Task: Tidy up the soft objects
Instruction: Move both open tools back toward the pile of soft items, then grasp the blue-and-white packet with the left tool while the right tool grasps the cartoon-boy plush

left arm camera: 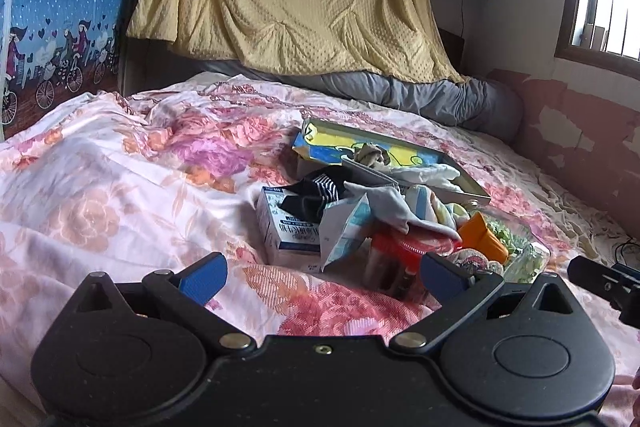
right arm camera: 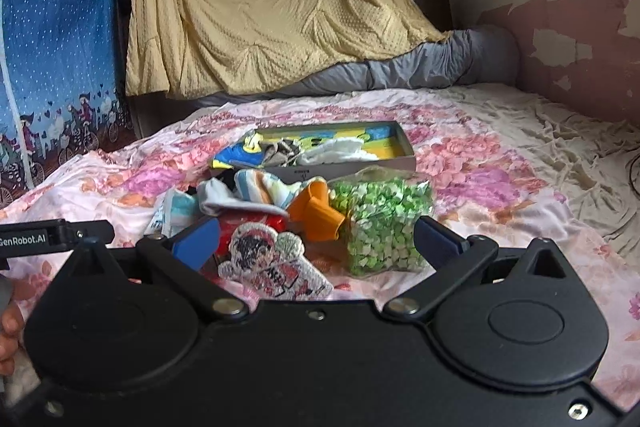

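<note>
A pile of soft things lies on the flowered bedspread (left arm camera: 100, 187): a grey sock (left arm camera: 394, 205), a dark striped sock (left arm camera: 320, 189) and a striped cloth (right arm camera: 264, 187). An embroidered patch (right arm camera: 272, 265) lies nearest my right gripper. A shallow yellow and blue box (left arm camera: 360, 147) behind the pile holds a brownish sock (left arm camera: 370, 153) and white cloth (right arm camera: 336, 151). My left gripper (left arm camera: 322, 277) is open and empty, just short of the pile. My right gripper (right arm camera: 316, 239) is open and empty, its fingers either side of the patch.
A white and blue carton (left arm camera: 288, 227), an orange piece (right arm camera: 316, 215), a red container (left arm camera: 394, 253) and a clear bag of green bits (right arm camera: 384, 223) sit in the pile. A grey bolster (right arm camera: 420, 67) and a hanging yellow blanket (right arm camera: 260, 7) are behind. A peeling wall (right arm camera: 580, 39) stands on the right.
</note>
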A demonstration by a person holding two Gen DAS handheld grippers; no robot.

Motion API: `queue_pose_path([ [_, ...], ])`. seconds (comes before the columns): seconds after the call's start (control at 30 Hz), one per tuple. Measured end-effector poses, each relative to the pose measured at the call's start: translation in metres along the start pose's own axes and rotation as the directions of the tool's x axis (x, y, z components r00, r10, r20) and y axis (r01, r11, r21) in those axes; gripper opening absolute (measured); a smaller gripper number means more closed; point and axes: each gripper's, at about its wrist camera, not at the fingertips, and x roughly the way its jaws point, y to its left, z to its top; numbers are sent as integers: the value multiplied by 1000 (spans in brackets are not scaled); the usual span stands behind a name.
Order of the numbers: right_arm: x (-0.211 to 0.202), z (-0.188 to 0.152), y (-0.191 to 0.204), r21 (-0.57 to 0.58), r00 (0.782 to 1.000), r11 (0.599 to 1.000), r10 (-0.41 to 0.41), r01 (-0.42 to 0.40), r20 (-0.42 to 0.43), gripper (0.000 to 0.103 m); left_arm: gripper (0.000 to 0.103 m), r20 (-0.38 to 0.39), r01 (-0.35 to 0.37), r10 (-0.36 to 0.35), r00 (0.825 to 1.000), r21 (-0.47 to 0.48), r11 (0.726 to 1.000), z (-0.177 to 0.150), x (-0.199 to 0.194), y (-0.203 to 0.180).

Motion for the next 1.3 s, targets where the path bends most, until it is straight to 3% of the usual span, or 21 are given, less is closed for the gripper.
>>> queue_pose_path([
  [0.6,12,-10,5,-50,994,997,47,-53,-103,103,102,-47,21,-19,999,27,999,-10,10,-2],
  [1.3,45,-11,23,-141,964,977,126,-161,-233,103,102,-109,68,-64,992,33,997,-7,38,5],
])
